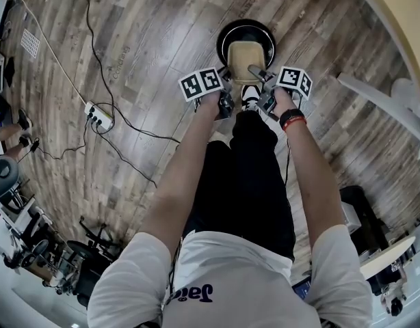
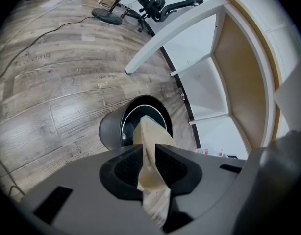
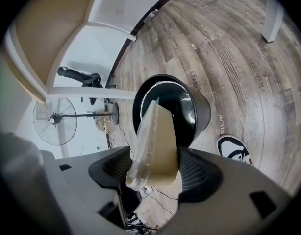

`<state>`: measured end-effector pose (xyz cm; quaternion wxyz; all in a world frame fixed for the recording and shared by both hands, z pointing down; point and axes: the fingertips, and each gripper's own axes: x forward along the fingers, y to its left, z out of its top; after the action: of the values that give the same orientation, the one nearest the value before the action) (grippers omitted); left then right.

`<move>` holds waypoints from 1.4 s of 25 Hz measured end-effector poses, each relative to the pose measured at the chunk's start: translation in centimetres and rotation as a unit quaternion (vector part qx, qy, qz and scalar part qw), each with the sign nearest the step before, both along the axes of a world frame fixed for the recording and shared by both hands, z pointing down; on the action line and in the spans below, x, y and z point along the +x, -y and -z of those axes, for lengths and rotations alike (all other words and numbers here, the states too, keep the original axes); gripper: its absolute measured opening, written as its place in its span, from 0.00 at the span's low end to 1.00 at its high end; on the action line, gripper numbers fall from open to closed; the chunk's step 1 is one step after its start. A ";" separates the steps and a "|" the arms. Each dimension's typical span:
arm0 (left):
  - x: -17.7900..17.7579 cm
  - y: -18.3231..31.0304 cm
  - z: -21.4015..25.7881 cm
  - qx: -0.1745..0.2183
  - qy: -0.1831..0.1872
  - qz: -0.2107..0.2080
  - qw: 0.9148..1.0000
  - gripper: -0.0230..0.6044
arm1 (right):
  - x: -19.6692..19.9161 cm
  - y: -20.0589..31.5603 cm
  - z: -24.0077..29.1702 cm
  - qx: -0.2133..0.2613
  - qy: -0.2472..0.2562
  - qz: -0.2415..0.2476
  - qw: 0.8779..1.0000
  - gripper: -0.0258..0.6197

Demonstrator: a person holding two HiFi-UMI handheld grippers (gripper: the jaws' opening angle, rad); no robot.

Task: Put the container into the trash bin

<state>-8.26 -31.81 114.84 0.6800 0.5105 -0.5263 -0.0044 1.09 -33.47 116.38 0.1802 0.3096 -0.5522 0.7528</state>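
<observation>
A tan lidded container (image 1: 242, 60) hangs just over the open mouth of a round black trash bin (image 1: 263, 34) on the wood floor. Both grippers hold it from the near side. My left gripper (image 1: 227, 84) is shut on a thin edge of the container (image 2: 153, 138), with the bin (image 2: 110, 129) right behind it. The right gripper (image 1: 263, 79) grips the thicker side, its jaws wide and pressed against the container (image 3: 158, 141) above the bin (image 3: 202, 112). The bin's inside looks dark and shiny.
A person's shoe (image 3: 234, 150) stands close to the bin. A power strip (image 1: 99, 116) with cables lies on the floor at the left. White shelving (image 2: 202, 77) rises beyond the bin, with an office chair (image 2: 155, 6) further off. A standing fan (image 3: 55, 119) is nearby.
</observation>
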 end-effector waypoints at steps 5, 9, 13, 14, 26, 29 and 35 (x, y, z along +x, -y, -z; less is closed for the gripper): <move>0.1 0.1 0.5 0.003 0.003 0.008 1.000 0.32 | 0.4 0.6 0.7 0.014 0.003 -0.001 1.000 0.57; 0.5 -0.9 2.0 -0.002 0.001 0.009 1.000 0.32 | 1.1 -0.4 2.3 0.018 -0.003 0.015 1.000 0.57; 1.4 -1.6 4.3 -0.006 0.000 0.003 1.000 0.32 | 1.6 -1.2 4.6 0.011 0.000 0.011 1.000 0.57; 1.6 -1.8 5.0 -0.006 0.001 0.002 1.000 0.32 | 1.8 -1.5 5.3 0.010 0.001 0.011 1.000 0.57; 1.8 -4.4 19.3 0.007 0.024 -0.026 0.999 0.32 | 3.4 -4.5 19.0 0.033 -0.006 0.035 0.999 0.57; 1.7 -5.2 23.8 0.015 0.040 -0.044 0.998 0.32 | 3.9 -5.1 23.0 0.045 -0.014 0.037 0.998 0.57; 2.2 -8.2 32.6 0.025 0.060 -0.079 0.995 0.32 | 4.9 -7.0 31.0 0.081 -0.048 0.072 0.993 0.57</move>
<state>-6.04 -23.63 82.29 0.6322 0.5669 -0.5239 0.0669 5.95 -26.49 85.42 0.2346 0.3178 -0.6228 0.6753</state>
